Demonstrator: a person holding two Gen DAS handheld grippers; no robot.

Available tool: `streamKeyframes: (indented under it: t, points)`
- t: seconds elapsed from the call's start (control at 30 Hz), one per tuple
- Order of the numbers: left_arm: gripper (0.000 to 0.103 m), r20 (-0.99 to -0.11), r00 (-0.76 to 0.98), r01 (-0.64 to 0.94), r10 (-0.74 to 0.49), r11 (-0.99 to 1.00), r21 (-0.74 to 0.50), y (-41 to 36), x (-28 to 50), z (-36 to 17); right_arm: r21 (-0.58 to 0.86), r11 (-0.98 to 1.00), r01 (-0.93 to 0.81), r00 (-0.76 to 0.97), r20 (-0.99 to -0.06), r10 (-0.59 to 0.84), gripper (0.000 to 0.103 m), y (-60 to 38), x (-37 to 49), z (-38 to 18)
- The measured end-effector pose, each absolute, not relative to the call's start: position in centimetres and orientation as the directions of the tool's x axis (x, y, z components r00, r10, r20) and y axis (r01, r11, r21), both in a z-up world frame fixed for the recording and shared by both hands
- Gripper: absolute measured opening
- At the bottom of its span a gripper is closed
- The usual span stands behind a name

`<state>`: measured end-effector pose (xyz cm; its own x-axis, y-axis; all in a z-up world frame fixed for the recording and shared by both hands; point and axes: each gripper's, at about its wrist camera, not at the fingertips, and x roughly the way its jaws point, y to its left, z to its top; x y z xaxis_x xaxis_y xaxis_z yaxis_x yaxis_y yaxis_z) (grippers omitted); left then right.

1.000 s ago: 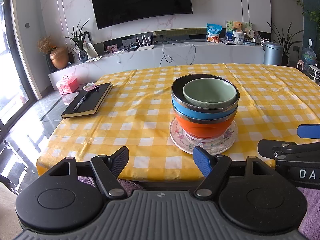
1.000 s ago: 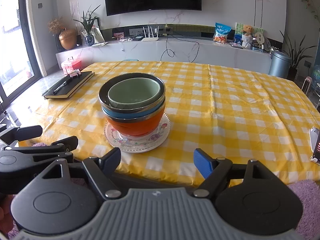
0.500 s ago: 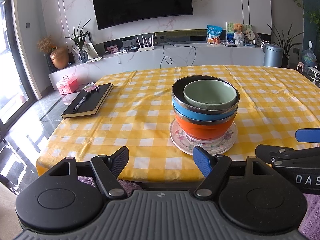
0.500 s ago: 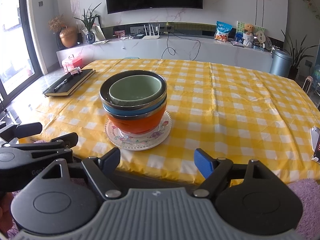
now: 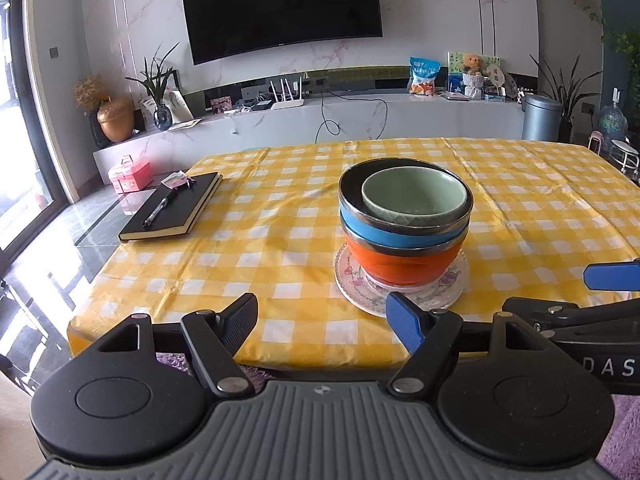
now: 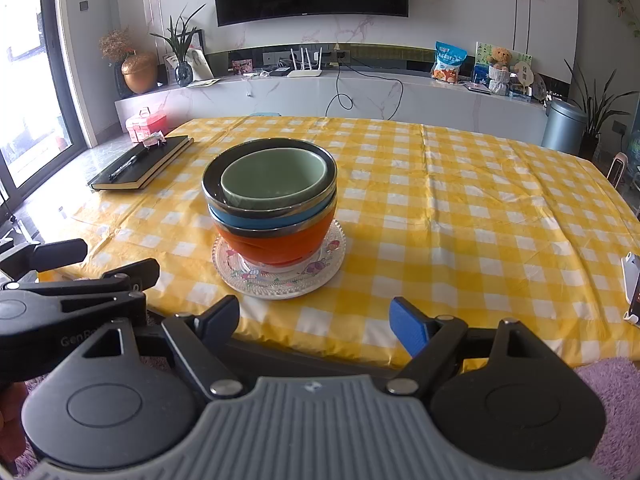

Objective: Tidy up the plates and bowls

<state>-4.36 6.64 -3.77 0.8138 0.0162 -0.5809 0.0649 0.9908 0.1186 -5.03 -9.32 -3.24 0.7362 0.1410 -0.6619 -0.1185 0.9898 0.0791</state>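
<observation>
A table under a yellow-and-white checked cloth (image 5: 280, 216) fills the room's middle. Near its front edge sits a clear patterned glass plate (image 6: 280, 280), and on it a stack: an orange bowl with a steel rim (image 6: 280, 244) at the bottom, a blue steel-rimmed bowl (image 6: 272, 216) nested in that, and a small pale-green ceramic bowl (image 6: 272, 180) resting inside the top. Towards the table's far left corner lies a black hardback notebook (image 5: 172, 208) with a black pen (image 5: 160, 208) on its cover. The left gripper (image 5: 322, 320) and right gripper (image 6: 316, 320) hang just off the front edge, both spread wide with nothing between their fingers, clear of the stack.
</observation>
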Motion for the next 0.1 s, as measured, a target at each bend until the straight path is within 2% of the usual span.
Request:
streamKeyframes:
  t: [0.1]
  points:
    - [0.086,-0.581,0.813,0.066,0.015,0.991,0.118,6.61,-4.33,-3.82,0.079,0.99,-0.116,0.735,-0.663,0.139,0.081,-9.32,-5.02,-3.24]
